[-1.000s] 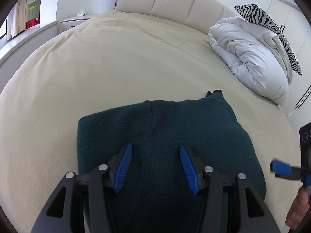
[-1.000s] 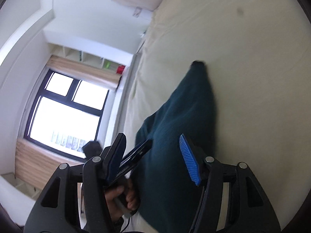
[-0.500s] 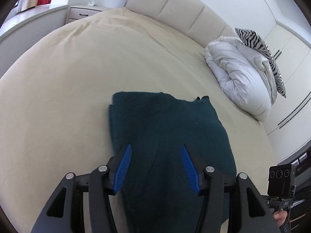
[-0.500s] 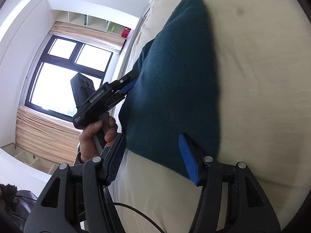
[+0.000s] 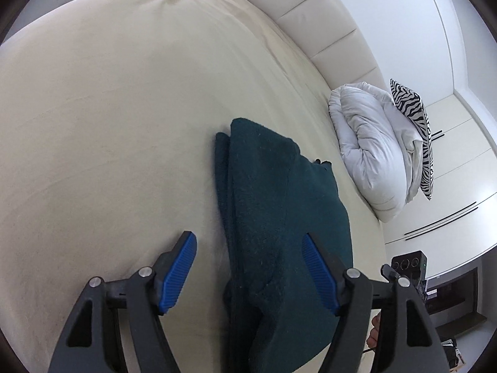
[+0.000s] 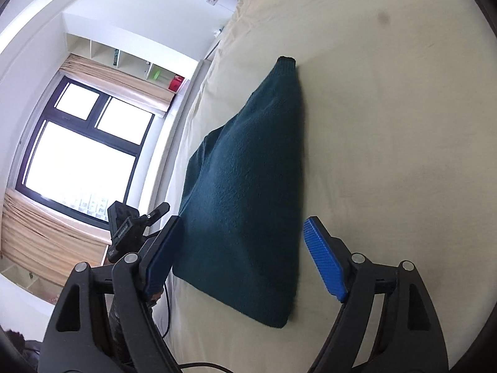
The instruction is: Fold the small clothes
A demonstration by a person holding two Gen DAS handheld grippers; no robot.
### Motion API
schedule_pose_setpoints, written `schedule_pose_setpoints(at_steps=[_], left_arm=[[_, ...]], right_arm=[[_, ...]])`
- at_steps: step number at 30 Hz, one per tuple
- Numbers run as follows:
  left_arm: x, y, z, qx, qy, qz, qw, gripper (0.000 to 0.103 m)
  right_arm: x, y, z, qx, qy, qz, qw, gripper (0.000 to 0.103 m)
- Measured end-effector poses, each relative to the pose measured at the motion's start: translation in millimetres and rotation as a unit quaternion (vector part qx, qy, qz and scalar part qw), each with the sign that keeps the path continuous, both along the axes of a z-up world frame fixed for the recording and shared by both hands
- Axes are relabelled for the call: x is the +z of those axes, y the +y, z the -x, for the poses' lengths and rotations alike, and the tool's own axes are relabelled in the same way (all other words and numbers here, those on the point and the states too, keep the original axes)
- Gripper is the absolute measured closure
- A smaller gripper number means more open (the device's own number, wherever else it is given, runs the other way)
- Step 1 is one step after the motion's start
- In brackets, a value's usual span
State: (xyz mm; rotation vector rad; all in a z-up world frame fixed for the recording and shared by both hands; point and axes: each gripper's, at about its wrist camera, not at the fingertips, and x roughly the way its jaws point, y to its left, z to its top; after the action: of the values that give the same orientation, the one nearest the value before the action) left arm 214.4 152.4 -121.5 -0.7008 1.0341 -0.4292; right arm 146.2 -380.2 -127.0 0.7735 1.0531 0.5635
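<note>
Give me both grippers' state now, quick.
Left gripper: open, holding nothing, above the folded dark green sweater.
Right gripper: open, holding nothing.

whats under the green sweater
The sweater lies folded on the cream bed sheet, which shows all around it. A lower layer of the same knit peeks out along its left edge. Anything between or beneath the layers is covered.

The folded garment (image 5: 279, 217) lies on the bed (image 5: 108, 124) near its front edge, and the duvet (image 5: 369, 149) sits behind it, probably at the headboard (image 5: 326, 21) corner.
</note>
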Motion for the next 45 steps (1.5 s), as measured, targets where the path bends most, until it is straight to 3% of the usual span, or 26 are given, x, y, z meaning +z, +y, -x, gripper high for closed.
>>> schedule_pose_setpoints(at_steps=[6, 8, 10, 12, 17, 25, 29, 38, 45], left_arm=[[-7, -12, -18, -0.022, 0.022, 0.025, 0.9992, 0.029], [-9, -18, -23, -0.029, 0.024, 0.031, 0.9988, 0.031], [-12, -25, -28, -0.039, 0.029, 0.038, 0.9981, 0.032], [-16, -30, -33, -0.047, 0.036, 0.043, 0.9973, 0.037], [-32, -32, -46, -0.042, 0.068, 0.07, 0.9944, 0.069], [-22, -40, -37, -0.042, 0.062, 0.047, 0.9961, 0.078], [7, -55, -14, -0.07, 0.036, 0.021, 0.9967, 0.079], [53, -93, 74, -0.128, 0.011, 0.02, 0.9915, 0.079], [50, -118, 135, -0.145, 0.017, 0.027, 0.989, 0.079]], right_arm=[[-32, 3, -33, -0.001, 0.043, -0.021, 0.999, 0.024], [-41, -17, -16, 0.005, 0.047, -0.036, 0.998, 0.024], [-47, -10, -28, 0.01, 0.053, -0.044, 0.998, 0.024], [-49, -9, -33, 0.01, 0.056, -0.047, 0.997, 0.024], [-53, 9, -51, 0.038, 0.063, -0.019, 0.997, 0.028], [-56, 20, -56, 0.023, 0.063, 0.004, 0.998, 0.054], [-41, 27, -49, 0.017, 0.044, 0.014, 0.999, 0.06], [10, 12, 51, 0.032, 0.015, 0.016, 0.999, 0.062], [23, 2, 114, 0.032, 0.011, 0.015, 0.999, 0.062]])
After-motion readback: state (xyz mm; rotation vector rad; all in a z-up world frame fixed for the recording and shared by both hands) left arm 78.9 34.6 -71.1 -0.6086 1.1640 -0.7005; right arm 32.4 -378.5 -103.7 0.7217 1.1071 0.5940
